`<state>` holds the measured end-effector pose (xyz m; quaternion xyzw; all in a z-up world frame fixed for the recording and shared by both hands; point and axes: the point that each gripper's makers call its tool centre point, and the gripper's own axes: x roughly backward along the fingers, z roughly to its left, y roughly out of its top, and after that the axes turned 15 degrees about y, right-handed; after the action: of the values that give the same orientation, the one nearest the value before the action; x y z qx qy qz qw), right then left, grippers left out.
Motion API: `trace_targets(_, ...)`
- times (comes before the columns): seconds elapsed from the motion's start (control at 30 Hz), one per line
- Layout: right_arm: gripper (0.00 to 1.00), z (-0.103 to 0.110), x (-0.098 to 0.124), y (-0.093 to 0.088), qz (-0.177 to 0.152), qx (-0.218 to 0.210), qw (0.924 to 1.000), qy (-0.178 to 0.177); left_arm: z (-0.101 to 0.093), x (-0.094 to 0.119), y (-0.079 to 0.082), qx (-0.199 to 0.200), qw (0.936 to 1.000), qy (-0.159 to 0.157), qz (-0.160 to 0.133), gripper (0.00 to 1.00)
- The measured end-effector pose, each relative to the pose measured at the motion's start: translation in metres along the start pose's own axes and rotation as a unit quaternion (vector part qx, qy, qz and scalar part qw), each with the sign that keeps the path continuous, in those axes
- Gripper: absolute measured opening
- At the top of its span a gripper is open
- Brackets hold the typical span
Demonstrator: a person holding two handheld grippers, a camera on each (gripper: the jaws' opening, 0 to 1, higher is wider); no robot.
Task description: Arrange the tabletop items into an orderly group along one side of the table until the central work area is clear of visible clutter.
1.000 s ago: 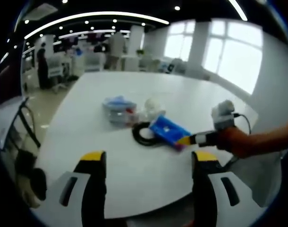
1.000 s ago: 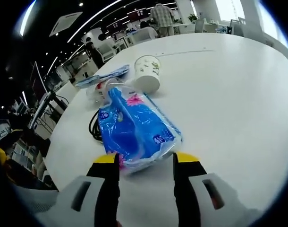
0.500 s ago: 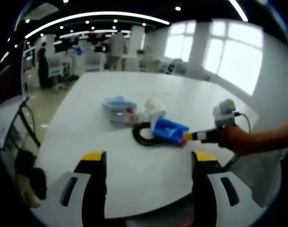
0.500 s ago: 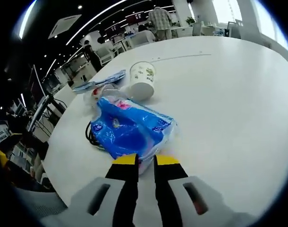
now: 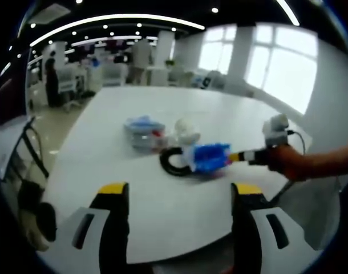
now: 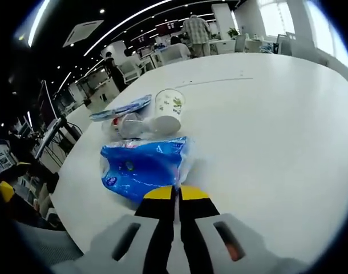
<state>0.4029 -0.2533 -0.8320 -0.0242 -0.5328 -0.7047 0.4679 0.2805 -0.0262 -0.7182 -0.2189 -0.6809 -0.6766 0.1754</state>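
A blue plastic wipes pack (image 6: 141, 166) hangs crumpled in front of my right gripper (image 6: 175, 193), which is shut on its near edge. In the left gripper view the same right gripper (image 5: 234, 156) reaches in from the right, with the blue pack (image 5: 210, 157) at its tip over a black cable coil (image 5: 172, 164). A white paper cup (image 6: 167, 109) lies on its side beyond the pack. Beside it sits a clear item with a blue flat pack (image 6: 121, 108) on top. My left gripper (image 5: 180, 190) stands open over the near table edge, holding nothing.
The round white table (image 6: 276, 114) stretches bare to the right of the cluster. A black chair (image 5: 25, 154) stands off the table's left side. People and desks (image 6: 194, 25) are in the background beyond the far edge.
The right gripper's jaws closed on the blue pack's edge. The pack has bunched up, turned sideways and shifted over the cable coil. The left gripper stayed still.
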Motion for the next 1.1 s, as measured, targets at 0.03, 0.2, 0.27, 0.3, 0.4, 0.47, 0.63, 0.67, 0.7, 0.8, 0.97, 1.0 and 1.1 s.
trace_targets(0.03, 0.01, -0.001, 0.001, 0.003, -0.004, 0.002, 1.0000, 0.001, 0.000, 0.000, 0.000, -0.001, 1.0000, 0.001, 0.000, 0.69)
trace_targets(0.2, 0.00, -0.010, 0.010, 0.021, -0.017, 0.012, 0.9998, -0.005, 0.000, 0.000, 0.000, 0.000, 1.0000, 0.000, -0.001, 0.69)
trace_targets(0.27, 0.00, -0.024, 0.020, 0.045, -0.035, 0.019, 0.9991, -0.015, 0.000, 0.000, -0.001, -0.002, 1.0000, 0.001, 0.000, 0.69)
trace_targets(0.3, 0.00, -0.028, 0.024, 0.050, -0.038, 0.022, 0.9989, -0.018, 0.000, 0.000, -0.001, -0.002, 1.0000, 0.002, 0.000, 0.69)
trace_targets(0.4, 0.00, -0.037, 0.031, 0.064, -0.048, 0.026, 0.9982, -0.025, 0.000, 0.000, -0.001, -0.002, 1.0000, 0.002, 0.000, 0.69)
trace_targets(0.47, 0.00, -0.044, 0.035, 0.072, -0.055, 0.026, 0.9977, -0.030, 0.000, 0.000, -0.001, -0.003, 1.0000, 0.002, 0.000, 0.69)
trace_targets(0.63, 0.00, -0.060, 0.043, 0.090, -0.067, 0.026, 0.9965, -0.043, 0.000, 0.000, -0.001, -0.003, 1.0000, 0.002, 0.002, 0.69)
trace_targets(0.67, 0.00, -0.063, 0.044, 0.093, -0.070, 0.025, 0.9962, -0.045, 0.000, 0.000, -0.001, -0.003, 1.0000, 0.002, 0.001, 0.69)
trace_targets(0.7, 0.00, -0.065, 0.045, 0.095, -0.073, 0.024, 0.9960, -0.047, 0.001, 0.000, -0.001, -0.003, 1.0000, 0.003, 0.002, 0.69)
trace_targets(0.8, 0.00, -0.074, 0.049, 0.102, -0.077, 0.023, 0.9952, -0.055, 0.001, 0.000, -0.001, -0.004, 1.0000, 0.003, 0.002, 0.69)
trace_targets(0.97, 0.00, -0.099, 0.050, 0.115, -0.083, 0.013, 0.9941, -0.069, 0.001, -0.001, -0.002, -0.004, 1.0000, 0.004, 0.004, 0.69)
trace_targets(1.0, 0.00, -0.103, 0.050, 0.116, -0.083, 0.011, 0.9939, -0.071, 0.001, -0.001, -0.002, -0.004, 1.0000, 0.004, 0.005, 0.69)
trace_targets(1.1, 0.00, -0.116, 0.050, 0.122, -0.086, 0.003, 0.9933, -0.077, 0.001, -0.001, -0.003, -0.004, 1.0000, 0.005, 0.006, 0.69)
